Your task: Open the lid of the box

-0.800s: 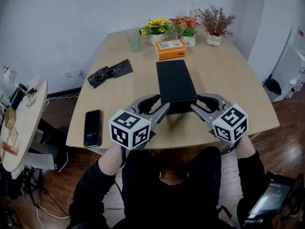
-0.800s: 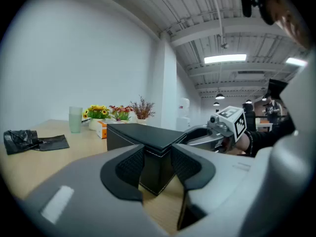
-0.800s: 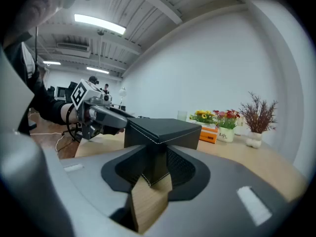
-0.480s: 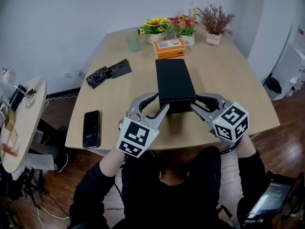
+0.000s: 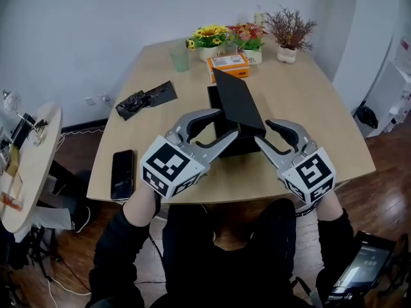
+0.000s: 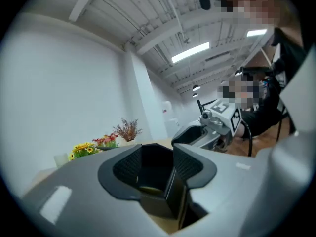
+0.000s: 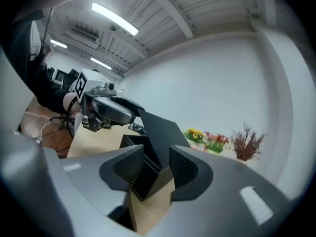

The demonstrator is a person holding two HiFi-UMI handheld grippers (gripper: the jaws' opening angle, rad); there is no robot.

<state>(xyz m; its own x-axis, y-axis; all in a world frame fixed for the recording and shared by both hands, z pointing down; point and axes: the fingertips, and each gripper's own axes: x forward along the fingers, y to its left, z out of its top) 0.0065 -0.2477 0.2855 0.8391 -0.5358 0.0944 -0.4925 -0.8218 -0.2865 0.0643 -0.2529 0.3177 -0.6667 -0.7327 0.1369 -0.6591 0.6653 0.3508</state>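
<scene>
A long black box [image 5: 228, 147] lies mid-table, with its lid [image 5: 236, 101] tilted up at the near end and hinged at the far end. My left gripper [image 5: 226, 126] is at the lid's near left corner. In the left gripper view that corner [image 6: 174, 181] lies between the jaws [image 6: 158, 169], against one pad, with a gap on the other side. My right gripper [image 5: 262, 132] is at the near right corner. The lid's corner [image 7: 159, 147] sits between its widely spread jaws [image 7: 157, 168]. Both grippers stand open.
An orange box [image 5: 228, 67] sits just behind the black one. Behind it are flower pots [image 5: 212, 38], [image 5: 249, 38], a dried plant [image 5: 289, 31] and a green cup [image 5: 180, 56]. A black bag [image 5: 146, 96] and a phone [image 5: 122, 173] lie at the left. A round side table [image 5: 32, 165] stands beyond.
The lid was flat and shut; its near end has risen and it now tilts up. Both grippers have lifted with its corners, and the left one has turned.
</scene>
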